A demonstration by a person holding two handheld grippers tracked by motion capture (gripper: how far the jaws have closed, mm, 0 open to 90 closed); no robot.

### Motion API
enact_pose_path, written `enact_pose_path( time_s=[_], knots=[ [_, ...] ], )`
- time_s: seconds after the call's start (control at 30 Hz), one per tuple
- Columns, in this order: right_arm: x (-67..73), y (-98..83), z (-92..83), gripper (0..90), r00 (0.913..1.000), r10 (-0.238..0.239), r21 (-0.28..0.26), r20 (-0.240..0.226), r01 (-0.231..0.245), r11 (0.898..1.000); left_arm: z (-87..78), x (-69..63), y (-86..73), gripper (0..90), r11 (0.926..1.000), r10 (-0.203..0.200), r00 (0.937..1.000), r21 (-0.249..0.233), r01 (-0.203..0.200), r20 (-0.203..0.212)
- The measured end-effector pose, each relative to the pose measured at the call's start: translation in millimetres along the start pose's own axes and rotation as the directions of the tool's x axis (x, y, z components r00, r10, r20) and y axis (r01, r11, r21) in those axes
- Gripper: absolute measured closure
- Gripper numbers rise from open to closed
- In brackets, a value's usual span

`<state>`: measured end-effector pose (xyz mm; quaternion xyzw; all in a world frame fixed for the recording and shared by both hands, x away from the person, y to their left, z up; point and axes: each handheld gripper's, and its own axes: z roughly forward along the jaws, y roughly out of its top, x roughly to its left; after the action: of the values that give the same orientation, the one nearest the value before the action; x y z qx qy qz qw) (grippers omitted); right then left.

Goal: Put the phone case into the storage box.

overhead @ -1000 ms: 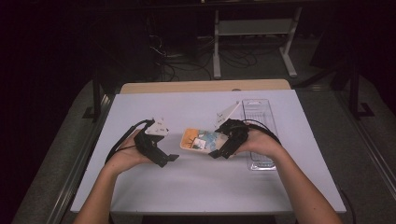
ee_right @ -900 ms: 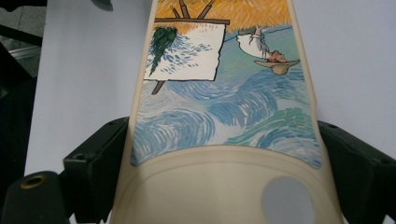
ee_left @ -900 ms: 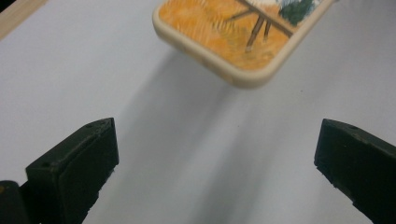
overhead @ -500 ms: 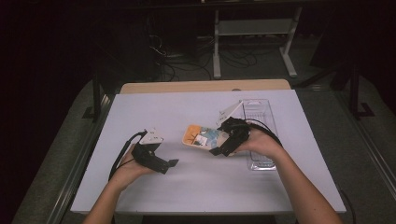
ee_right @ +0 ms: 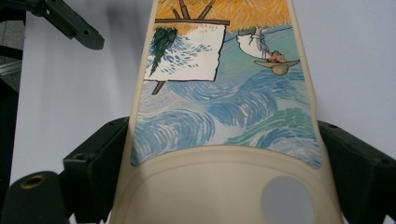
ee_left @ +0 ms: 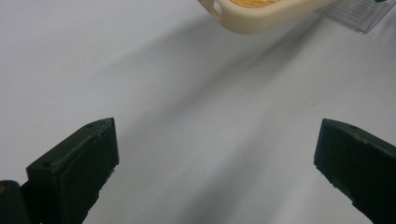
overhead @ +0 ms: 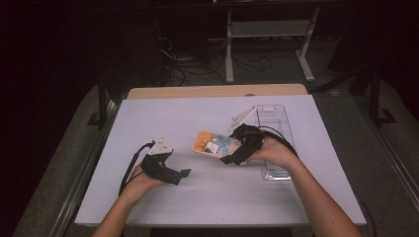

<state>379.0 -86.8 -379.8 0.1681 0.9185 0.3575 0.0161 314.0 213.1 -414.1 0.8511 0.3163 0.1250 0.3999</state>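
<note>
A cream phone case (overhead: 211, 142) with a painted blue-and-orange picture hangs just above the white table (overhead: 212, 202). My right gripper (overhead: 228, 154) is shut on its right end. In the right gripper view the case (ee_right: 219, 116) runs up between both jaws, which press on its sides (ee_right: 224, 154). My left gripper (overhead: 181, 176) rests low at the front left, open, well apart from the case. In the left gripper view the jaws stand wide (ee_left: 217, 154) with bare table between them, and the case's edge (ee_left: 261, 16) lies far ahead.
A clear plastic package (overhead: 274, 126) lies on the table right of the case, partly under the right hand; its corner (ee_left: 359, 14) also appears in the left gripper view. A tan board (overhead: 217, 91) borders the table's far edge. The surroundings are dark.
My left gripper has drawn back from the case toward the front left of the table, open throughout. The right gripper keeps the case in nearly the same place.
</note>
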Motion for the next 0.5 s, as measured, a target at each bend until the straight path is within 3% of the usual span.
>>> enact_pose_path(
  time_s=[0.3,0.5],
  knots=[
    [0.1,0.3,1.2,10.3,1.0,-0.001,0.0,0.007,0.001,1.0,3.4,-0.8,-0.8,0.0,0.9997,0.017,0.9997,-0.016,-0.017,-0.02],
    [1.2,0.2,2.2,10.3,1.0,-0.005,0.006,0.005,0.005,1.0,3.5,-4.5,-0.2,0.0,0.9967,0.072,0.9963,-0.035,-0.073,-0.047]
  ],
)
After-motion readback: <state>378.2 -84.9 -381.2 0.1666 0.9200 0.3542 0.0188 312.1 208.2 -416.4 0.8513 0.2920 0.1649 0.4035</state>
